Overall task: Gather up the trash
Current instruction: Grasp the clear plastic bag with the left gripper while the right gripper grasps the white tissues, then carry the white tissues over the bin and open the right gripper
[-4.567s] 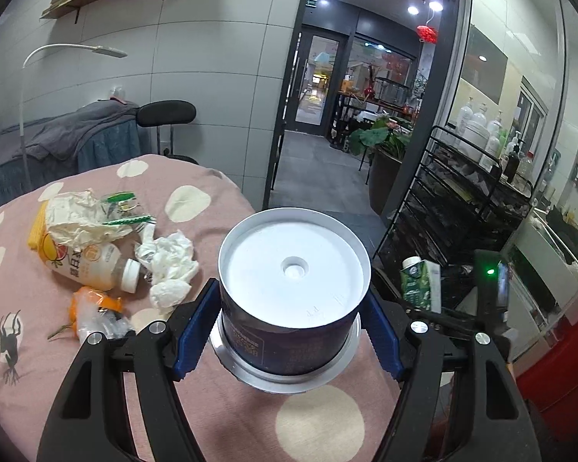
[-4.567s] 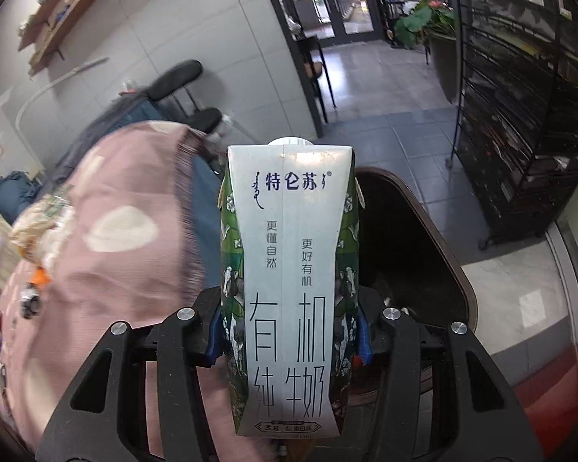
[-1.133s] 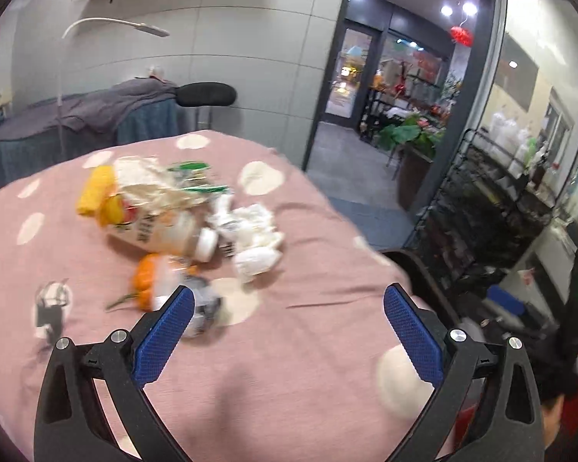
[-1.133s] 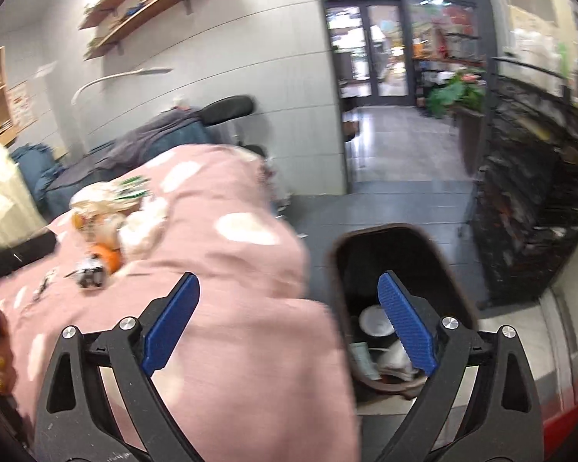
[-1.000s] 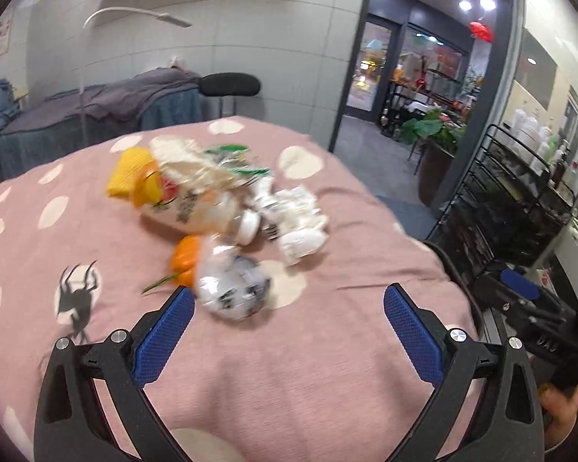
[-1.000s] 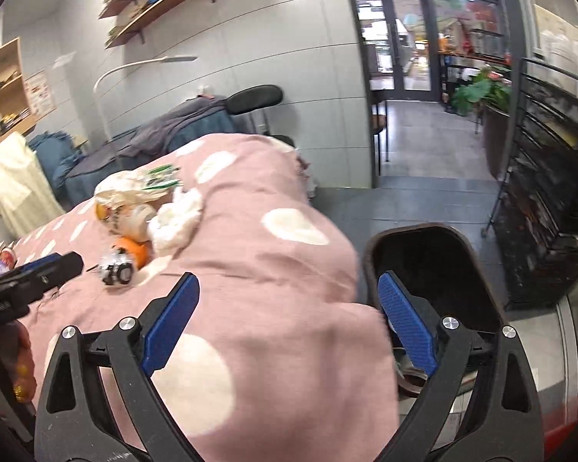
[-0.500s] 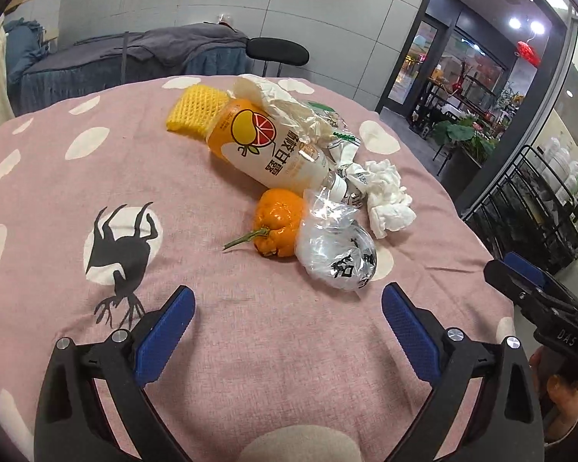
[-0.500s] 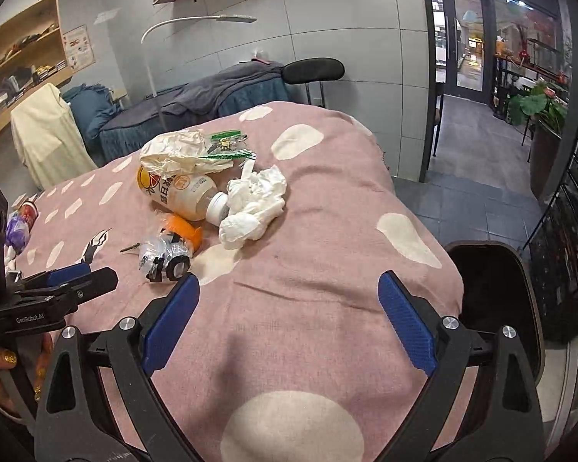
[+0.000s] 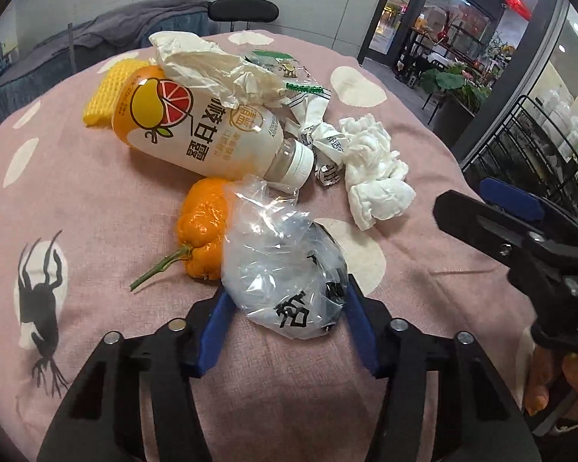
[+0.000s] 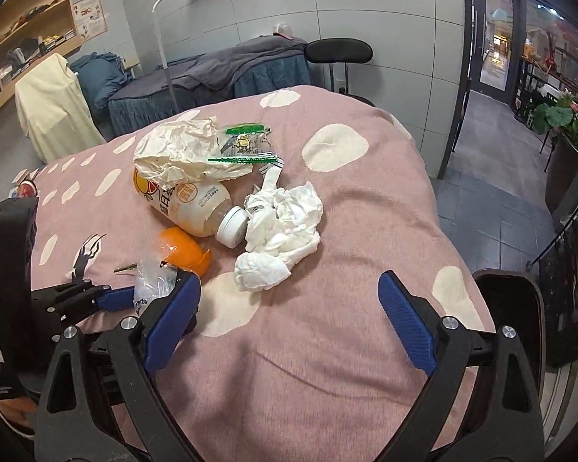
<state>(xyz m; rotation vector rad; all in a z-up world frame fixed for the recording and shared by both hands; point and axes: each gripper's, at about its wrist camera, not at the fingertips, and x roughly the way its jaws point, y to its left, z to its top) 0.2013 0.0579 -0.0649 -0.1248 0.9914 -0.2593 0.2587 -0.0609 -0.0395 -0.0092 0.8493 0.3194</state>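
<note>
A pile of trash lies on the pink spotted tablecloth (image 9: pixel 96 200). My left gripper (image 9: pixel 287 313) has its blue pads against both sides of a crumpled clear plastic bag (image 9: pixel 285 269) with black print. Beside the bag lie an orange pepper (image 9: pixel 204 227), a juice bottle (image 9: pixel 196 134) on its side, white tissue (image 9: pixel 373 177) and a crumpled paper wrapper (image 9: pixel 212 65). My right gripper (image 10: pixel 289 319) is open and empty, above the cloth just short of the tissue (image 10: pixel 281 231). It also shows at the right of the left wrist view (image 9: pixel 512 231).
A dark trash bin (image 10: pixel 508 296) stands on the floor off the table's right edge. A yellow foam net (image 9: pixel 108 92) lies behind the bottle. A green-printed snack packet (image 10: pixel 246 142) tops the pile. A chair and massage bed stand behind the table.
Both grippers let go of the can and milk carton and swung from the bin back over the table. The left gripper moved in and closed around the plastic bag.
</note>
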